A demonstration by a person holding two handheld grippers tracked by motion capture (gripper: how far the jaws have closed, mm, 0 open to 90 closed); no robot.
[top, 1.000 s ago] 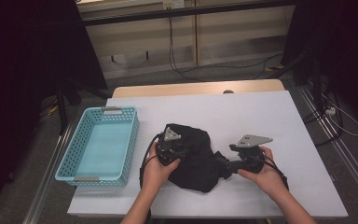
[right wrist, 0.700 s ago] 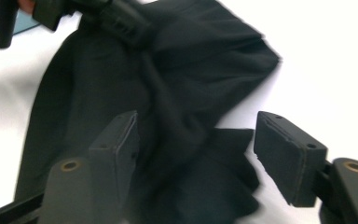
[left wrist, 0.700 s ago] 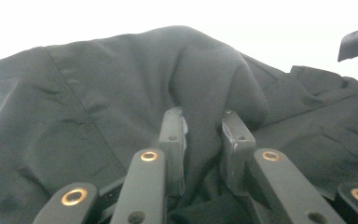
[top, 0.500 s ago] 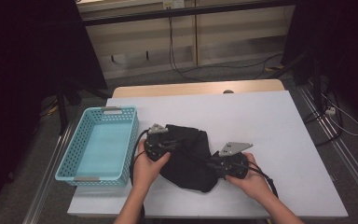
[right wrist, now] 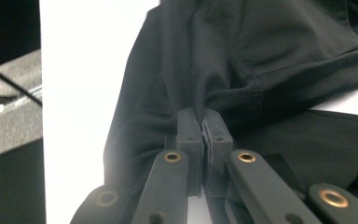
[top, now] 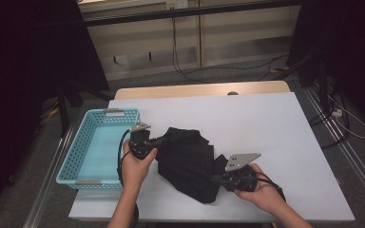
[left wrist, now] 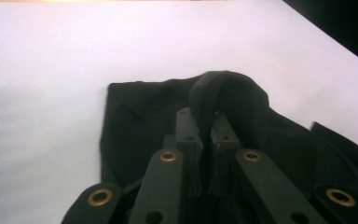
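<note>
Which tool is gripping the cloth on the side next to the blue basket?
The left tool. It pinches the black cloth at the edge beside the blue basket; the right tool grips the near edge, away from the basket.

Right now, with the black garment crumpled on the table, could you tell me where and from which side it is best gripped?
Best at its outer edges, one gripper from each end. The black garment lies in a loose heap, so raised folds at the rim give the jaws something to pinch. The left gripper is already shut on a fold at the basket-side end, and the right gripper on the hem near the table's front edge.
</note>
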